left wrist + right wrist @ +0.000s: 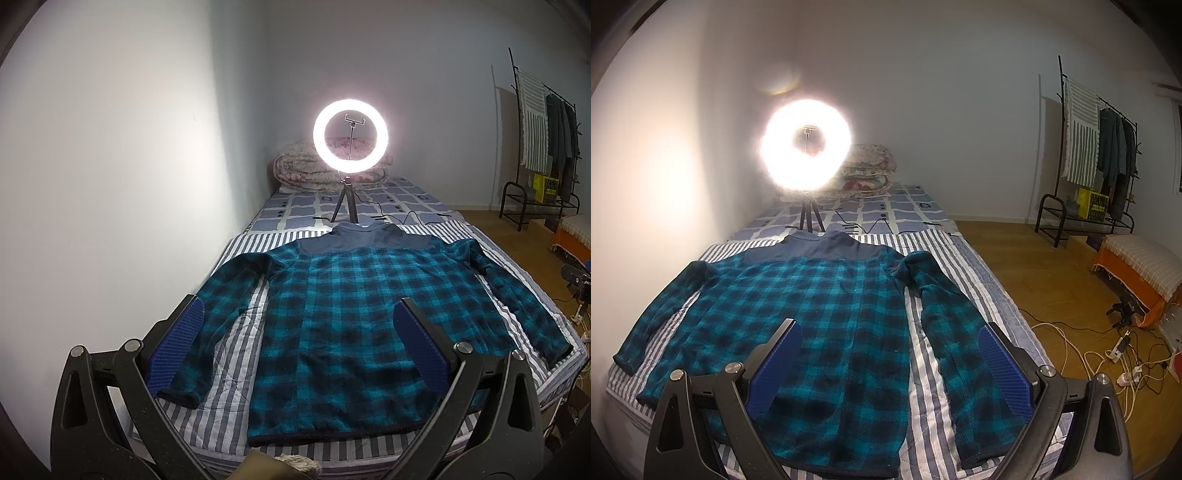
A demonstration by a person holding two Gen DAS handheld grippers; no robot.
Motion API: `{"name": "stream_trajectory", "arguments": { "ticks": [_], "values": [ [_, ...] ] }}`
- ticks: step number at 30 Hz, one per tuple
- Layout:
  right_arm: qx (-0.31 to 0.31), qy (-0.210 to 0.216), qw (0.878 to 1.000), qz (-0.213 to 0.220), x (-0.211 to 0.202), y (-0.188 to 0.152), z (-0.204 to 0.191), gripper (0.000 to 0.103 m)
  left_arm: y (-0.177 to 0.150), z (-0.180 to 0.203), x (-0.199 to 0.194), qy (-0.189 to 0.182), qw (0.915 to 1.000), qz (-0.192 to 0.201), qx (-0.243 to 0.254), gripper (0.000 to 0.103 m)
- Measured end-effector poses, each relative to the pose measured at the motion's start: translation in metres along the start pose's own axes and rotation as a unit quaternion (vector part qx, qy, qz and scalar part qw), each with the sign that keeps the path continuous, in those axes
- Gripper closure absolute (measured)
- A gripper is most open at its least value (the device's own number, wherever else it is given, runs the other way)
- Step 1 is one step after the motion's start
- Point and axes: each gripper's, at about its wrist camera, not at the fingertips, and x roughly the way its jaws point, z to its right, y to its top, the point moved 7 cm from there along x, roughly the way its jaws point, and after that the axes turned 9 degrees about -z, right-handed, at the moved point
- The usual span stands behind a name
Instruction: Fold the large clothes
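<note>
both pairs of jaws stand wide apart with nothing between them: the left gripper (299, 314) hangs over the lower left part of the plaid jacket (354, 314), the right gripper (890, 336) over its lower right part, blue ribbed pads (1004, 369) facing inward. neither touches the cloth as far as the views tell.

the jacket, teal and black check with a plain navy yoke and collar, lies flat and spread on a striped blanket (236, 350) that covers the near end of a bed (406, 195). its hem is toward the cameras, its collar toward the far end, both sleeves angled out and down. further up the bed a blue and white patterned sheet shows, with a lit ring light (350, 136) on a small tripod standing just beyond the collar, and a folded floral quilt (299, 173) against the far wall. the bed runs along a pale wall on the left.

the right wrist view shows more of the room: a wood floor (1034, 266), a tangle of cables and power strips (1123, 354), an orange-draped seat (1137, 273) and a black clothes rack (1097, 155) with hanging garments. the left wrist view catches the rack only at its edge, but shows the jacket's left cuff (181, 397) near the blanket's border.
</note>
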Motion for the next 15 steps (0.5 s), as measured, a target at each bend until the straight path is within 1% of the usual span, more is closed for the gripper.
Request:
{"name": "stream_trajectory", "arguments": {
  "ticks": [15],
  "values": [
    [0.000, 0.000, 1.000, 0.000, 0.0000, -0.0001, 0.0001, 0.006, 0.0062, -0.0034, -0.0005, 0.002, 1.0000, 0.005, -0.002, 0.000]
  ]
}}
